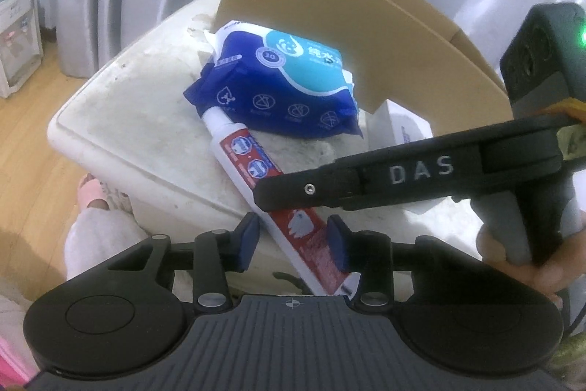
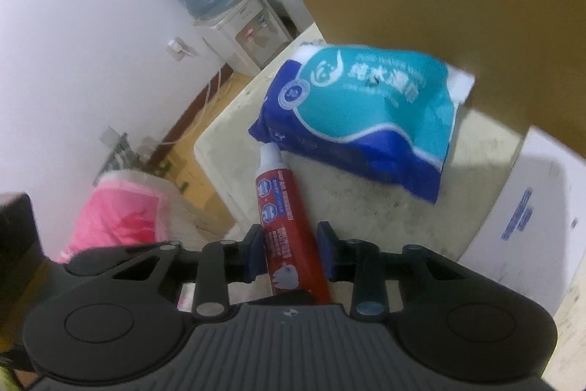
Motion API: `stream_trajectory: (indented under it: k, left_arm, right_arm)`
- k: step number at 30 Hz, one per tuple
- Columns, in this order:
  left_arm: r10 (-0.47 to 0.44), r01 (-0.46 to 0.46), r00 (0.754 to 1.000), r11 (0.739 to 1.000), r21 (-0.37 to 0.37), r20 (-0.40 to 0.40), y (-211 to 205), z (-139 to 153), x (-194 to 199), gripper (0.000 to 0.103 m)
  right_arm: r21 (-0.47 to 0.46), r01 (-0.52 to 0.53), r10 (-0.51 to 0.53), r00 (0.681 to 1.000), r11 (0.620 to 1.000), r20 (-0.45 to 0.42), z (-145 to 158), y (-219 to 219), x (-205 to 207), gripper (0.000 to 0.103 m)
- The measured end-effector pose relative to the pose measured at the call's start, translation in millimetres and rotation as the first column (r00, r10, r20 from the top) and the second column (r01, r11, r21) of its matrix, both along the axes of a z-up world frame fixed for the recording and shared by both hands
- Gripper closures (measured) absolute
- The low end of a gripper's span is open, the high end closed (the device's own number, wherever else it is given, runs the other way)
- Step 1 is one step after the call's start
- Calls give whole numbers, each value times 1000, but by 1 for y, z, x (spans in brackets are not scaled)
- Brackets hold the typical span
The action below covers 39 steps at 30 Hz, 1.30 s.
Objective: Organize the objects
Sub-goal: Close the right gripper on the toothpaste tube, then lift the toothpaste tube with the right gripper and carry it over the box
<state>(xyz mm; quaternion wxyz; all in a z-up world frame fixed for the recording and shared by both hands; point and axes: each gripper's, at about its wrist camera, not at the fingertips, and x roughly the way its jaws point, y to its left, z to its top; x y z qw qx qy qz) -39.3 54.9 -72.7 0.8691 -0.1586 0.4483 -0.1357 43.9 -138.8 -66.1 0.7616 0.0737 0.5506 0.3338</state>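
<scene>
A red and white toothpaste tube (image 1: 252, 163) lies on the white foam lid (image 1: 128, 105), its cap against a blue wet-wipes pack (image 1: 282, 83). My left gripper (image 1: 293, 240) is open, its blue pads on either side of the tube's flat end, not pressing it. My right gripper (image 2: 291, 255) is also open around the same tube (image 2: 282, 222), pads a little off its sides. Its black finger (image 1: 366, 182) crosses the tube in the left wrist view. The wipes pack (image 2: 366, 112) leans against a cardboard box (image 2: 421, 6).
The cardboard box (image 1: 348, 13) stands behind the wipes. A white carton (image 2: 531, 226) sits at the right on the foam lid (image 2: 366, 207). A water dispenser (image 2: 234, 28) and a pink bag (image 2: 121, 215) are on the left, beyond the lid's edge.
</scene>
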Motion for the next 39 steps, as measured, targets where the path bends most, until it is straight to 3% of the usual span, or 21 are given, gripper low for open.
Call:
stream_trajectory:
  k: [3,9,20,26,39]
  left_arm:
    - [5,-5,1000,1000,-8,12,2,0,-2,63]
    - [-47,41,994,998,56,97,-9,10,-10,63]
    - [-88,77,990,992,102,107,-10,5,0,67]
    - [-77,69,992,994,86,95,-8,7,0,68]
    - [-80,68,990,992,108,113,-15,30,-3,69]
  right_arm:
    - [43,28,-26,999,999,-36,-5,-9,0,68]
    - [141,97,-85,992,985,-94,-17,-25,4,68]
    - [142,132,-120,989,981,-92,-18,-22,0,68]
    - [138,159,-146,984,978,-105,-20,-19,-1,68]
    - [173,173,-159,983,970,-89,-6,-19,-4,68]
